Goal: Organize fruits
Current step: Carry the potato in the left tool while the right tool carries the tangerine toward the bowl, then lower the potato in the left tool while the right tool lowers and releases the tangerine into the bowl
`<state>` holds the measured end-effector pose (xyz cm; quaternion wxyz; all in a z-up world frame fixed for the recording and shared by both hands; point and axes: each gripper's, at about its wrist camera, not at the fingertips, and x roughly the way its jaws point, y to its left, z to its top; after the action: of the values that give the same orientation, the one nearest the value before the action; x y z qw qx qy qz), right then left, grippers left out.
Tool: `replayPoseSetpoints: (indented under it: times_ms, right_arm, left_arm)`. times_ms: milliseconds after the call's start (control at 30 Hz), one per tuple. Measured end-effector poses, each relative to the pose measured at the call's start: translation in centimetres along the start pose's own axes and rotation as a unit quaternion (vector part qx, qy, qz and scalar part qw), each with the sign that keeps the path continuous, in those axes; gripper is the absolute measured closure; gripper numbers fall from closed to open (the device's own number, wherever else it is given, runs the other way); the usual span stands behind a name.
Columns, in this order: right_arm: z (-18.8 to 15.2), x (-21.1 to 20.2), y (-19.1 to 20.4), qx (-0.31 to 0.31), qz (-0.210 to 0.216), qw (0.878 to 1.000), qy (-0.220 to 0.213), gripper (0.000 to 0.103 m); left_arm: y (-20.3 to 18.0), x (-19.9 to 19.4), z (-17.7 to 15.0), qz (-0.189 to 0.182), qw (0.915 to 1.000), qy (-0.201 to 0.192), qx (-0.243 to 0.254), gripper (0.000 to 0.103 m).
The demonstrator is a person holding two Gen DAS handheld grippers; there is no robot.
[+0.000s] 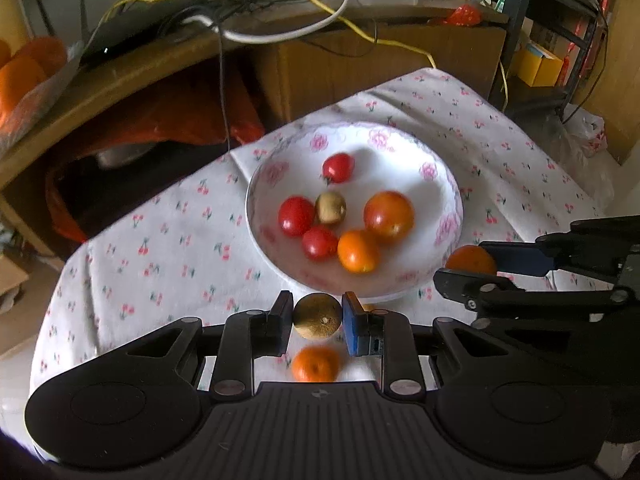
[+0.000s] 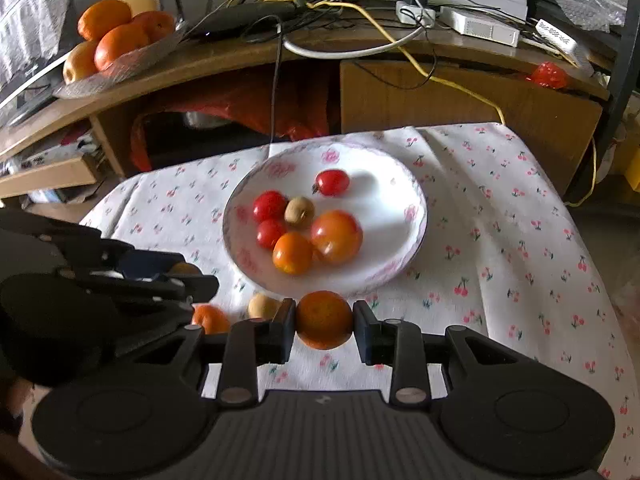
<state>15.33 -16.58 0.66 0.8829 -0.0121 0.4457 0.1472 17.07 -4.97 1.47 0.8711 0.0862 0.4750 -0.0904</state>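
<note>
A white flowered bowl [image 1: 400, 136] [image 2: 380, 160] sits on the cherry-print cloth and holds three red tomatoes [image 1: 296, 216], a kiwi [image 1: 330, 207] and two orange fruits [image 1: 388, 214]. My left gripper [image 1: 318, 313] is shut on a brown kiwi [image 1: 318, 322], raised just in front of the bowl's near rim. Under it a tangerine [image 1: 315, 364] lies on the cloth. My right gripper [image 2: 324, 320] is shut on an orange [image 2: 324, 312], also lifted before the bowl. In the right wrist view, a tangerine [image 2: 210, 318] and a small brown fruit [image 2: 262, 306] rest on the cloth.
Behind the table a wooden desk [image 2: 248, 60] carries tangled cables, a router and a glass plate of oranges [image 2: 116, 40]. A red plastic bag [image 2: 248, 108] sits under it. The cloth [image 2: 500, 240] drops off at the table's far and side edges.
</note>
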Motion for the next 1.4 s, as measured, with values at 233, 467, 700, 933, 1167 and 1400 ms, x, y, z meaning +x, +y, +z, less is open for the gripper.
replayPoseSetpoints:
  times_ms: [233,467,700,933,1167,1400]
  right_arm:
    - [1.6,1.4,-1.1,0.000,-0.010,1.000,-0.008,0.072]
    - [3.7,2.4,-2.1,0.002,-0.018,1.000,-0.018,0.072]
    - [4.7,4.1,-2.6,0.002,-0.017,1.000,-0.017,0.072]
    - [5.3,5.3,-2.9,0.006,-0.016,1.000,-0.015,0.072]
    - [5.7,6.1,-3.1,0.009,-0.012,1.000,-0.022,0.072]
    - [5.9,6.4,-3.1,0.009,-0.010,0.999,-0.030,0.072]
  left_arm:
    - [-0.1,0.9,2.3,0.006,0.9999,-0.012,-0.003,0.069]
    - [0.3,2.2,4.0,0.009,0.9998,-0.013,-0.011,0.069]
    - [0.6,3.2,5.0,0.010,0.9997,-0.012,-0.017,0.069]
    - [0.8,4.0,5.5,0.015,0.9997,-0.011,-0.018,0.069]
    - [1.1,4.5,5.9,0.016,0.9995,-0.012,-0.024,0.070]
    - [1.2,4.8,6.0,0.018,0.9994,-0.012,-0.027,0.070]
